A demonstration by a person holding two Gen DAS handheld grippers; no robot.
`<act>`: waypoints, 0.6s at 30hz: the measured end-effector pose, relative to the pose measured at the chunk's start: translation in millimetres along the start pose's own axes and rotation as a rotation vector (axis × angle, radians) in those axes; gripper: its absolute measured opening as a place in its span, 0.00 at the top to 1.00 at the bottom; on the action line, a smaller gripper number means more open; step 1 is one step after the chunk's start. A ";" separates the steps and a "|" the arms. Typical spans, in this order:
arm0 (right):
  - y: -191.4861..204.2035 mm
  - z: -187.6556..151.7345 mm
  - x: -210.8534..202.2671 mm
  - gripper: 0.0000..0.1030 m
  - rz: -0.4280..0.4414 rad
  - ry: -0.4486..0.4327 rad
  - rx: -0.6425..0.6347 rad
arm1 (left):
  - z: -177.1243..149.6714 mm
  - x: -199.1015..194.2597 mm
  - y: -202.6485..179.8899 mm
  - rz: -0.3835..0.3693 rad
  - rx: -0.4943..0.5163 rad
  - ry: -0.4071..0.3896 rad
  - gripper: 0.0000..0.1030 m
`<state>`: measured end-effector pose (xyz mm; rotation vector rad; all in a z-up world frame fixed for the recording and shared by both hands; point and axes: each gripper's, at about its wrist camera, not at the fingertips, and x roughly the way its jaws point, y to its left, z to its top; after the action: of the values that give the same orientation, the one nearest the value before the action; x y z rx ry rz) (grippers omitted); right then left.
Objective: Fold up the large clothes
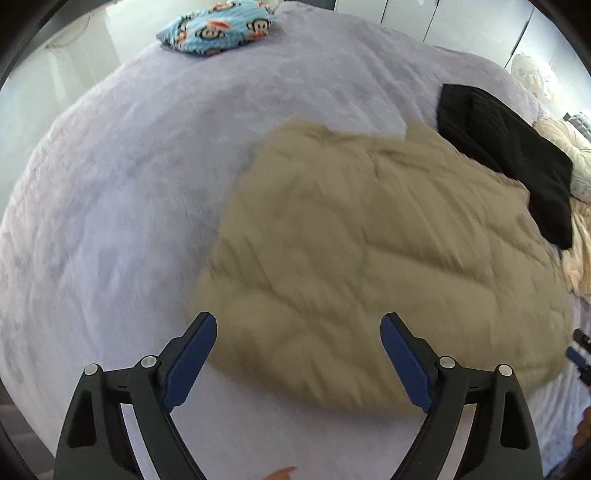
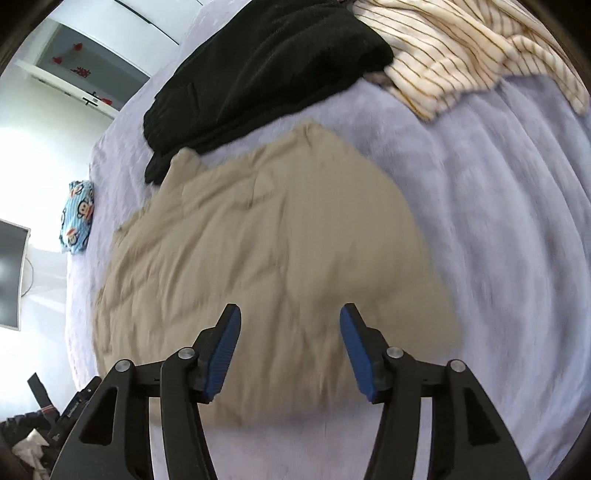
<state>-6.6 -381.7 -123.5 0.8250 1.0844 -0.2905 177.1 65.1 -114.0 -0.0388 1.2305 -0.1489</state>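
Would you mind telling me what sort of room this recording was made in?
Most likely a bedroom: clothes lie on a wide bed with a fuzzy lavender cover, a cartoon-print pillow sits at its far end, and white cupboard doors stand behind it.

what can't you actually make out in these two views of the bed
- Tan garment: motion blur in both views; its type and fold lines are unclear.
- Black garment: cut off by the top edge in the right wrist view; shape unclear.
- Striped garment: runs off the top right edge there.
- Right hand-held gripper: only a sliver at the left wrist view's right edge.
- Dark items at bottom left: unidentifiable.
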 end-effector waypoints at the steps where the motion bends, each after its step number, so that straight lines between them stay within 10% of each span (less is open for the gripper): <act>1: 0.9 -8.3 -0.2 0.37 0.008 0.008 0.009 | -6.4 -1.5 -1.2 -0.009 0.002 0.013 0.12; 18: -5.6 -76.2 20.3 0.21 0.099 0.055 0.083 | -50.7 6.0 -6.9 0.042 0.048 0.047 0.00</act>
<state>-51.0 -327.4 -159.9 0.9625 1.0848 -0.2324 130.6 60.1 -135.8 0.0323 1.2735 -0.1433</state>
